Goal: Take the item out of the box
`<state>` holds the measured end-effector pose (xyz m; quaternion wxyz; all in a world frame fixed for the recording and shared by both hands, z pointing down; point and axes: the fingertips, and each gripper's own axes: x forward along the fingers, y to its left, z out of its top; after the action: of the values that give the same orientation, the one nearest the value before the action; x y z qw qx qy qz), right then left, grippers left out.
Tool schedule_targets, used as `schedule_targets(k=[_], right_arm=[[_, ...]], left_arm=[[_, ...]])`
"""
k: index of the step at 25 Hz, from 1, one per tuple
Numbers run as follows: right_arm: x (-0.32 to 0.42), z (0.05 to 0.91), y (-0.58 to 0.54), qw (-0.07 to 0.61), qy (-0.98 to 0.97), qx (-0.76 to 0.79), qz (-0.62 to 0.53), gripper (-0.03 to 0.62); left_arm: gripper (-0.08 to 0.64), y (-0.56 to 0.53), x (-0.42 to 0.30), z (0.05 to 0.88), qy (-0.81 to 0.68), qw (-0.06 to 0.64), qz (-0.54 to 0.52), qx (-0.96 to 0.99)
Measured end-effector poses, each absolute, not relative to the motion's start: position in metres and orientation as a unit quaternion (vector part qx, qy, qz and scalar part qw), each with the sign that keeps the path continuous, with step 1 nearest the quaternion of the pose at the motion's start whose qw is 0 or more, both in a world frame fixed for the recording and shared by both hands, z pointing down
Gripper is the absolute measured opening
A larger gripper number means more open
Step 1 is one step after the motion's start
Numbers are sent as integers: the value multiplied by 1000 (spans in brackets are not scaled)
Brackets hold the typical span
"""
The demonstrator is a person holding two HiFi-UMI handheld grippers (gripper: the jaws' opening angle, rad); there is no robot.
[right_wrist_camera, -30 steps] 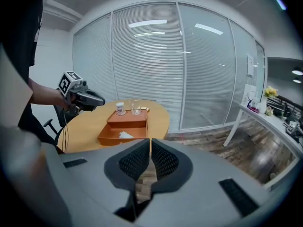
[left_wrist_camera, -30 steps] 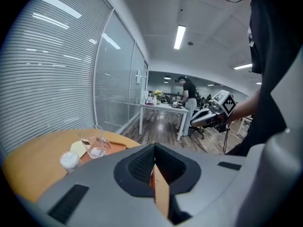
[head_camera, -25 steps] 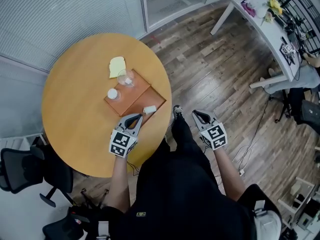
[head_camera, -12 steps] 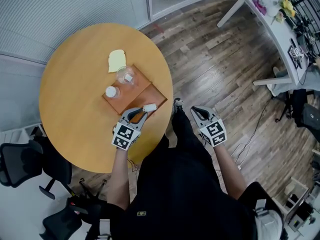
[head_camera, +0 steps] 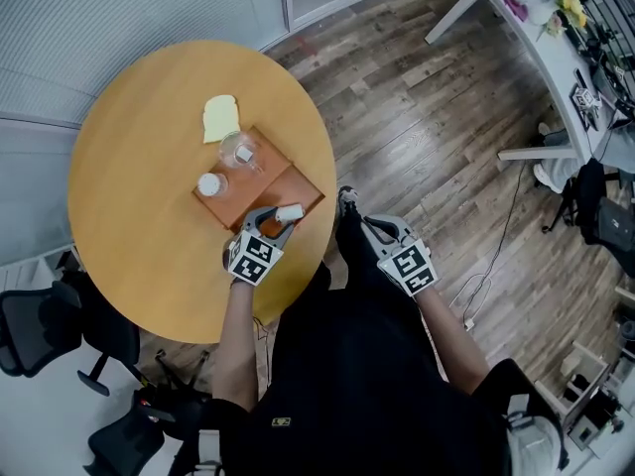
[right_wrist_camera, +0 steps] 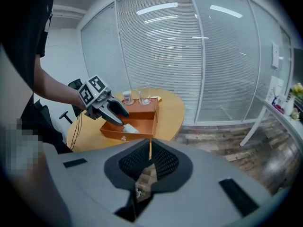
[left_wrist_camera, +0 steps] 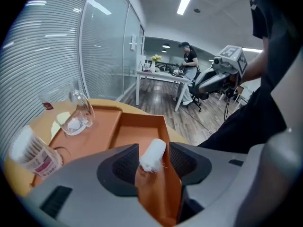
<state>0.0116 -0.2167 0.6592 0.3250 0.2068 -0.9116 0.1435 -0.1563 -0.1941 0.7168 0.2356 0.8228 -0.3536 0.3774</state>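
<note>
An orange box [head_camera: 294, 182] lies on the round wooden table [head_camera: 139, 246]. A small white roll [head_camera: 289, 212] rests at the box's near corner. My left gripper [head_camera: 270, 217] straddles that corner's wall, and its jaws are opening. In the left gripper view the roll [left_wrist_camera: 152, 155] lies between the pads [left_wrist_camera: 124, 164], with no pad pressing on it. My right gripper [head_camera: 372, 228] hangs off the table over the floor, shut and empty. The right gripper view shows the left gripper [right_wrist_camera: 116, 115] over the roll [right_wrist_camera: 129, 128].
The box also holds a clear glass [head_camera: 241, 152] and a white-lidded container [head_camera: 209, 183]. A yellow piece [head_camera: 219, 117] lies on the table beyond the box. White desks [head_camera: 556, 48] stand at the far right, and an office chair [head_camera: 40, 330] sits at the left.
The left gripper's jaws have spread apart around the white roll at the box's near corner. The right gripper has drifted slightly left.
</note>
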Motion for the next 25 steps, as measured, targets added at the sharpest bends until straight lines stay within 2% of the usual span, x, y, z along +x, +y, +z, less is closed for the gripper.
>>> schedule_targets(k=[8, 25], right_arm=[[15, 668, -218, 351, -908, 193, 123, 9], [12, 676, -224, 360, -907, 184, 119, 9]], left_arm=[[251, -193, -157, 743, -323, 231, 432, 810], [232, -192, -157, 773, -271, 177, 525, 787]])
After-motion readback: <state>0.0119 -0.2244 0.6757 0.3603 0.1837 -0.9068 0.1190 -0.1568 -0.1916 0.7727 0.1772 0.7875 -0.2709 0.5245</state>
